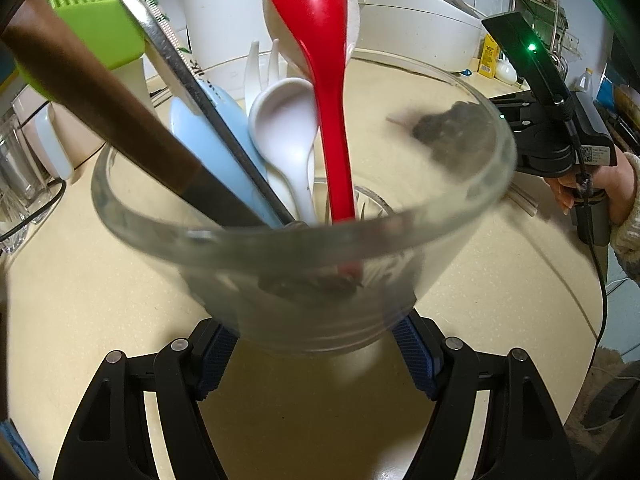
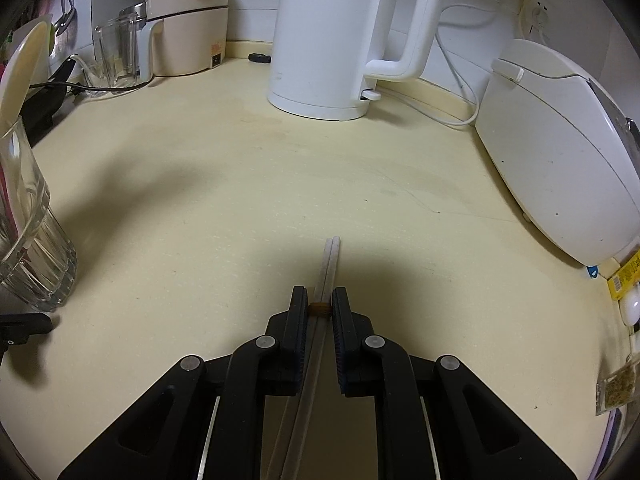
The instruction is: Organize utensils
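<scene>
Chopsticks (image 2: 329,268), 2, pinched by right gripper (image 2: 320,308), right of glass (image 1: 304,240); left gripper (image 1: 316,344) clamps glass base.

The right gripper (image 2: 320,300) is closed on a pair of pale chopsticks (image 2: 329,264), whose tips point forward over the cream counter (image 2: 240,200). A white kettle (image 2: 340,40) stands at the back and a white rice cooker (image 2: 560,152) on the right. At the left edge a glass (image 2: 28,240) holds a pale spoon (image 2: 20,72).

Both wrist views face down-forward, close; sharing the glass (image 1: 304,240) (image 2: 28,232).
</scene>
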